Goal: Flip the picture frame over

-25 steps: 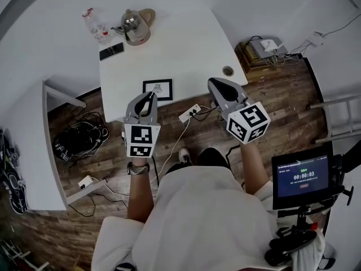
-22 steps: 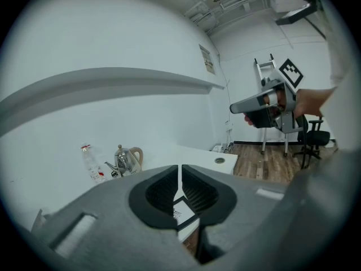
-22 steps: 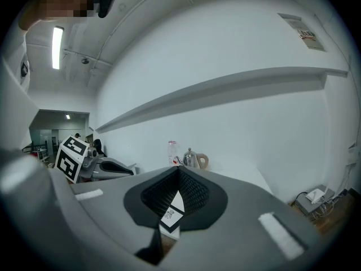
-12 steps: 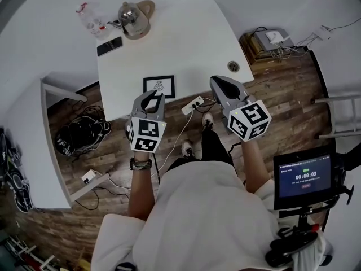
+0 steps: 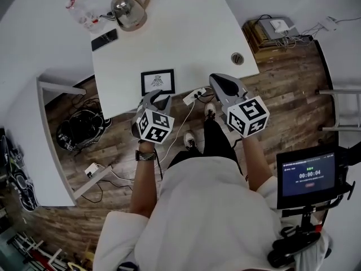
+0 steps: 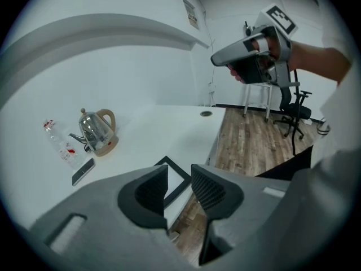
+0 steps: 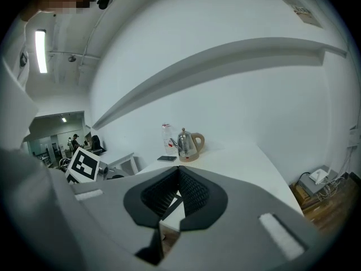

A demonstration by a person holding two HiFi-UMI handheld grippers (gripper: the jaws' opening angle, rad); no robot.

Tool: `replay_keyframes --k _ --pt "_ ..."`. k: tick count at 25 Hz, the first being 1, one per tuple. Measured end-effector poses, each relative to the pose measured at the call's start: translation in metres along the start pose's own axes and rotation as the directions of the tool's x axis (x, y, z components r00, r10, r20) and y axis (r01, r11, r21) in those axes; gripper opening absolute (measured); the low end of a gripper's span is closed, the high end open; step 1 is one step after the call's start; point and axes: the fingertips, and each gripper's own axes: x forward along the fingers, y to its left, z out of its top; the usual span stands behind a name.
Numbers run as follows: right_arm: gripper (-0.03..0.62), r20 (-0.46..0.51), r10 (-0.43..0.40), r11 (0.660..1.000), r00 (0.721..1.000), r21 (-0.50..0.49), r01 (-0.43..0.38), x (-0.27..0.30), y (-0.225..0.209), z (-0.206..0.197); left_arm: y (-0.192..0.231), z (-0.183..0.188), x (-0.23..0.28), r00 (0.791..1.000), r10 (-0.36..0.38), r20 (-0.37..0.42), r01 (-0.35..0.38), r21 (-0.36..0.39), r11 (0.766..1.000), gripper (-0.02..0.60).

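Note:
The black picture frame (image 5: pixel 157 82) lies flat, picture side up, near the front edge of the white table (image 5: pixel 186 33). My left gripper (image 5: pixel 157 99) hangs just in front of that edge, pointing down towards the frame. Its jaws have just been opening and now stand open with nothing between them. In the left gripper view (image 6: pixel 179 176) the frame's corner (image 6: pixel 176 167) shows beyond the gap. My right gripper (image 5: pixel 217 81) is to the frame's right, over the table edge, with its jaws together and empty. In the right gripper view (image 7: pixel 179 174) a strip of the frame (image 7: pixel 172 204) shows below the pads.
A kettle (image 5: pixel 127 7), a plastic bottle (image 5: pixel 82 13) and a phone (image 5: pixel 105 39) sit at the table's far left. A cable hole (image 5: pixel 237 58) is in its right side. A power strip (image 5: pixel 194 95) and cables lie on the wooden floor below the edge. A screen (image 5: pixel 307 175) stands at the right.
Both grippers have come down towards the table's front edge. The left one tipped further downward and its jaws went from nearly together to apart. The frame has not moved.

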Motion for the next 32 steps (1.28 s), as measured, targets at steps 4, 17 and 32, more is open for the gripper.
replay_keyframes --k 4,17,32 --pt "0.003 -0.044 -0.009 1.000 0.999 0.023 0.010 0.008 -0.009 -0.024 -0.009 -0.017 0.024 0.998 -0.039 -0.057 0.040 0.014 0.999 0.140" --pt "0.003 -0.178 -0.003 0.997 0.984 0.078 0.017 0.025 -0.038 -0.080 -0.017 -0.039 0.070 0.969 -0.046 -0.242 0.093 0.185 0.978 0.147" --pt "0.003 -0.268 0.053 0.992 0.962 0.121 -0.020 0.031 -0.030 -0.114 -0.022 -0.062 0.085 0.932 -0.079 -0.354 0.161 0.210 0.964 0.163"
